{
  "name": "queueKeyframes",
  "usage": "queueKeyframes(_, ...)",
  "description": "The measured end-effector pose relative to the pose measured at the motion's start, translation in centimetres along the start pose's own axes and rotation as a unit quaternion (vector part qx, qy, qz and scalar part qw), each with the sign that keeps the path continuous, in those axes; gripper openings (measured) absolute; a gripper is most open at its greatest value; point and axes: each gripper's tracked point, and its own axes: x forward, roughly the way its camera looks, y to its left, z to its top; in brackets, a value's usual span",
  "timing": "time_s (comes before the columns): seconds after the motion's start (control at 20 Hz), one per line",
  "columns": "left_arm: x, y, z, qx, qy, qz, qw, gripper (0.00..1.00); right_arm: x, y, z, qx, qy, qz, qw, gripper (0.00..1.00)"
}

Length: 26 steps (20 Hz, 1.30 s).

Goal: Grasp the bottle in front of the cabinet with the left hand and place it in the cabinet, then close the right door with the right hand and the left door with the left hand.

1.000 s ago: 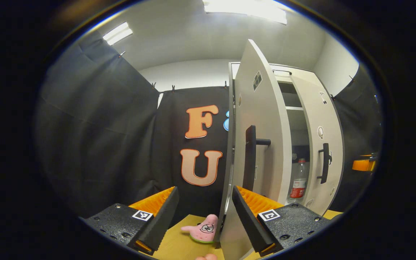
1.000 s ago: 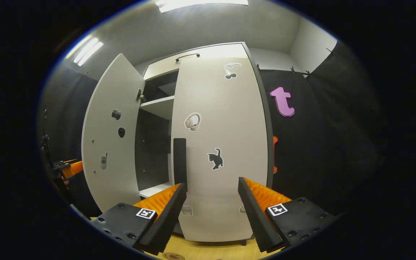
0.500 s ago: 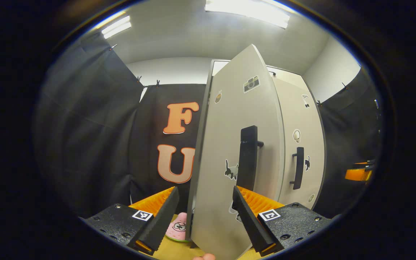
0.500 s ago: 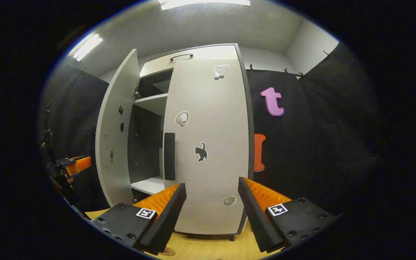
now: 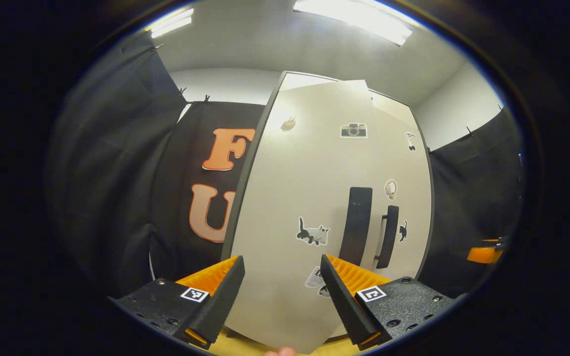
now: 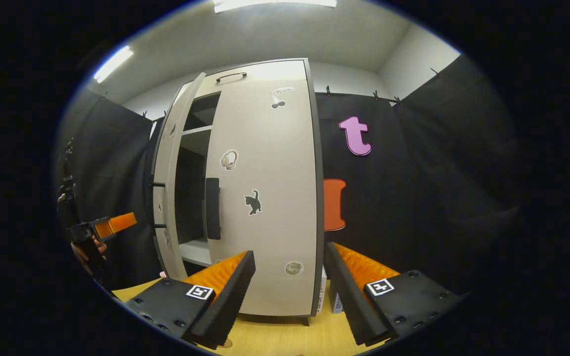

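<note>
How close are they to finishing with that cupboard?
Nearly done. The pale right door with the black cat sticker looks shut. The left door is in hand, with a dark gap beside it in the right gripper view; the open left gripper faces it. Left: closing that gap.

My booth is lit from overhead: ceiling light strips (image 5: 359, 20) blow out to white glare at twelve and eleven o'clock in both views. The pale cabinet (image 6: 265, 188) catches even light; the black cloth stays dim, falling darker toward the rim. Fisheye bowing curves the cabinet's straight edges. My left gripper view looks slightly soft; the right gripper view is sharper.
</note>
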Motion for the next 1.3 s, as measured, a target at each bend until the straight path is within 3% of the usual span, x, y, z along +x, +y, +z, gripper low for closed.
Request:
queueKeyframes(0.45,3.6,-2.9,-2.2,0.001,0.002,-0.029,1.000,0.94,0.3,-1.6,-0.7,-0.006,0.003,-0.019,1.000,0.96)
queueKeyframes(1.05,5.2,-4.2,-2.6,-0.001,0.003,-0.035,0.999,0.94,0.3,-5.5,-1.9,-0.004,0.020,-0.065,0.998,0.97)
queueKeyframes(1.3,4.8,-4.1,-2.5,-0.001,0.004,-0.029,1.000,0.94,0.2,-4.4,-2.0,0.002,0.020,-0.058,0.998,0.97)
